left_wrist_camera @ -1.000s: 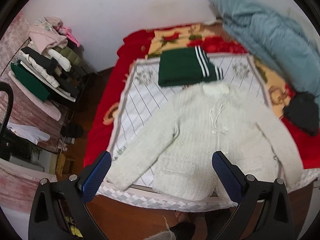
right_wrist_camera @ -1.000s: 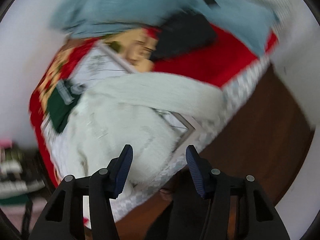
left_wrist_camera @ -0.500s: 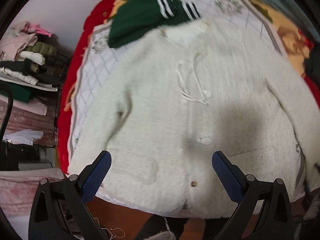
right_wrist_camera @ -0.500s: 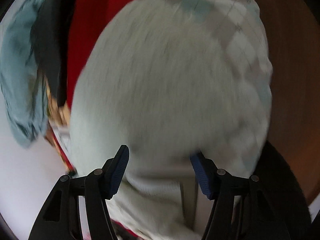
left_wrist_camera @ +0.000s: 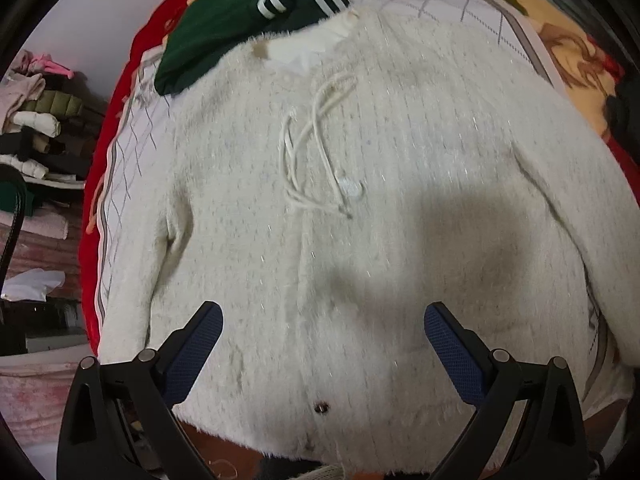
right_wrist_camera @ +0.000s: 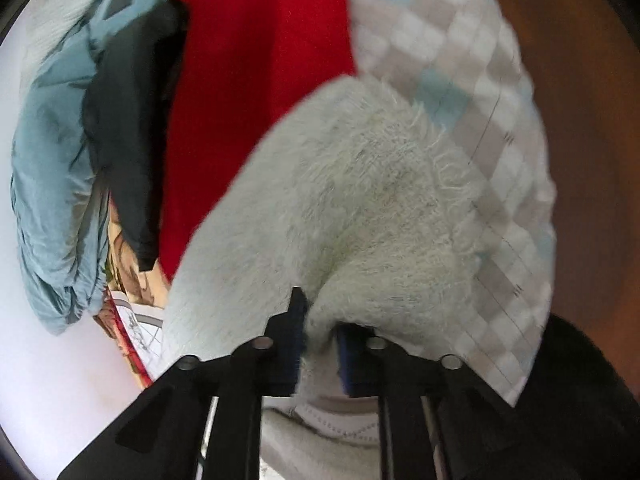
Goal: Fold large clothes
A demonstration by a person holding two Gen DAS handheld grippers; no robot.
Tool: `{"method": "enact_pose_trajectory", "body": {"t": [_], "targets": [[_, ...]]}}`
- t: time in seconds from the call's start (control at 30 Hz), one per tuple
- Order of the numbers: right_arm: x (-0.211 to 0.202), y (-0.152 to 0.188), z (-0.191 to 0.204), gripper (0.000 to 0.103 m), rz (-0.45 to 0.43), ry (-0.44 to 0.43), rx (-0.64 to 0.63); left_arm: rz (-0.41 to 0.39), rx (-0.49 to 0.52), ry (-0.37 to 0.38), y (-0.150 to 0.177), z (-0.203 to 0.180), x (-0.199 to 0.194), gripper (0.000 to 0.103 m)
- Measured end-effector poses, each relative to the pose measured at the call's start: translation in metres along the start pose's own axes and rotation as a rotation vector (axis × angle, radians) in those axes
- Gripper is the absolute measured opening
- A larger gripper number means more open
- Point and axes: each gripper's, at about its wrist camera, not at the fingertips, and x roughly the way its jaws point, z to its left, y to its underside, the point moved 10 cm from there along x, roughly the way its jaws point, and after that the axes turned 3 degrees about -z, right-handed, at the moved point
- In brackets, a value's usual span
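White sweater [left_wrist_camera: 360, 220] lies flat, front up, on the bed [left_wrist_camera: 128, 168], its collar against a folded green garment [left_wrist_camera: 224, 28]. Left gripper [left_wrist_camera: 322, 336] hovers over the hem, fingers wide apart, holding nothing. Right gripper [right_wrist_camera: 320, 330] is pinched on fuzzy sweater fabric (probably the sleeve end; view blurred). Step: first sleeve fold. Next: carry the sleeve across the chest

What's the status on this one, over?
Left gripper open above white fuzzy cardigan. Right gripper shut on its sleeve. Folded green sweater touching collar.
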Motion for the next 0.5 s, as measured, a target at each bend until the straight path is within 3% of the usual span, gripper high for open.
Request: {"method": "enact_pose_trajectory", "body": {"t": [0.2, 0.3, 0.4, 0.5], "targets": [[-0.049, 0.003, 0.080, 0.009, -0.110, 0.003, -0.244, -0.052, -0.068, 0.008, -0.015, 0.030, 0.012, 0.103], [-0.073, 0.029, 0.141, 0.009, -0.160, -0.023, -0.435, -0.046, -0.141, 0.016, -0.013, 0.061, 0.023, 0.103], [-0.080, 0.076, 0.201, 0.009, -0.167, -0.054, -0.626, -0.037, -0.204, 0.014, -0.004, 0.093, 0.031, 0.103], [-0.072, 0.151, 0.259, 0.009, -0.138, -0.098, -0.825, -0.034, -0.272, 0.005, 0.009, 0.131, 0.040, 0.103]]}}
